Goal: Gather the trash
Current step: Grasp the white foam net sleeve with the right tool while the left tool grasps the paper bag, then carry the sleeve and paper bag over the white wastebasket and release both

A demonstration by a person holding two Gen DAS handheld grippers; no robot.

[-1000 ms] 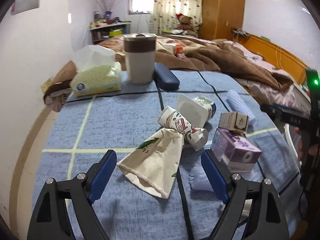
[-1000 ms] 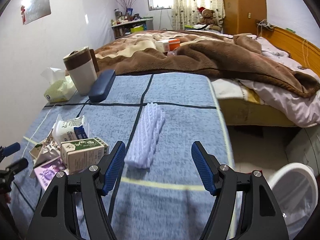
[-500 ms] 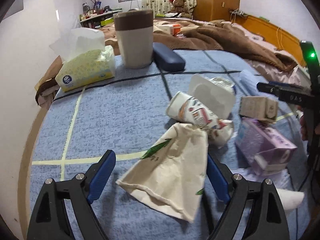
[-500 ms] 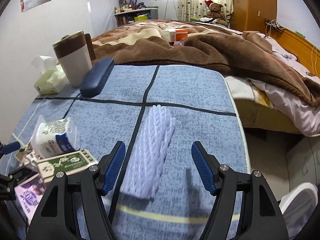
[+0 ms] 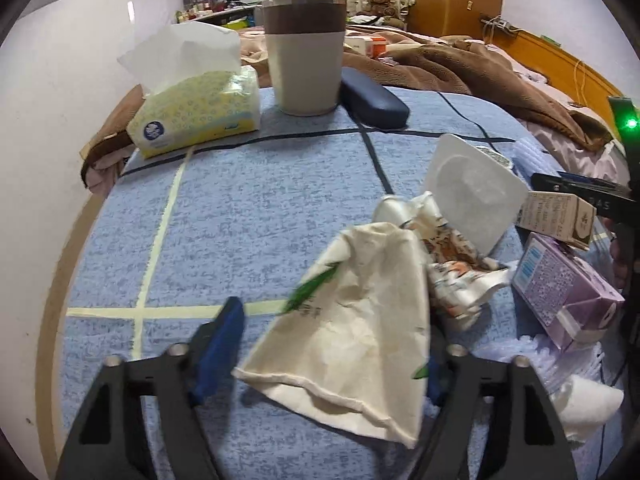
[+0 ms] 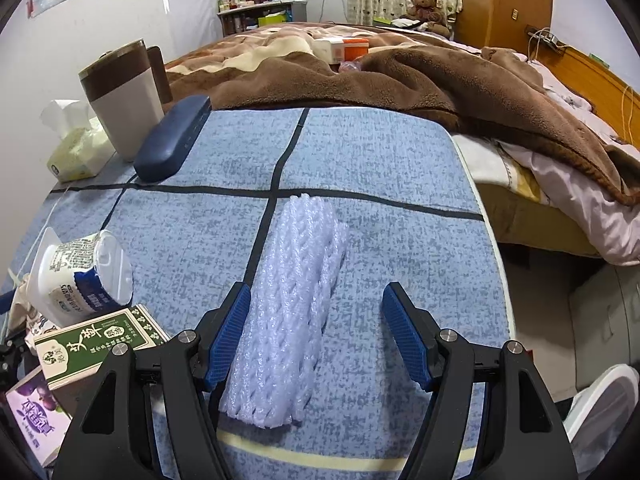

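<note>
On the blue cloth (image 5: 248,208): we see trash heaped toward our right side, with a cream stripe and dark lines crossing the weave.
Tissue pack (image 5: 196,116): far left at the back, yellow-green, a white tissue standing out of its top.
Tumbler (image 5: 306,54): upright just right of the tissue pack, beige with a brown band.
Glasses case (image 5: 374,98): dark blue, lying just beside the tumbler's right side.
Left gripper (image 5: 324,344): our fingers are spread wide on either side of the paper bag; the left pad (image 5: 218,344) stands just off the bag's edge, the right pad is mostly hidden behind it, so we cannot tell whether it touches.
Paper bag (image 5: 356,328): crumpled, cream with a green leaf print, lying flat between our left fingers.
Crushed paper cup (image 5: 444,256): printed, on its side, touching the bag's far right edge.
Yogurt tub (image 6: 80,276): white and blue, tipped on its side behind the crushed cup.
Green carton (image 6: 100,340): lying just in front of the tub.
Purple carton (image 5: 568,288): on its side, below the green carton in the left view.
Right gripper (image 6: 320,336): our fingers are wide apart and hold nothing; the left pad (image 6: 228,336) sits against or just beside the net, the right pad well clear.
Foam net (image 6: 296,304): white mesh sleeve lying lengthwise on the cloth between our right fingers.
Brown blanket (image 6: 400,72): rumpled on the bed behind.
</note>
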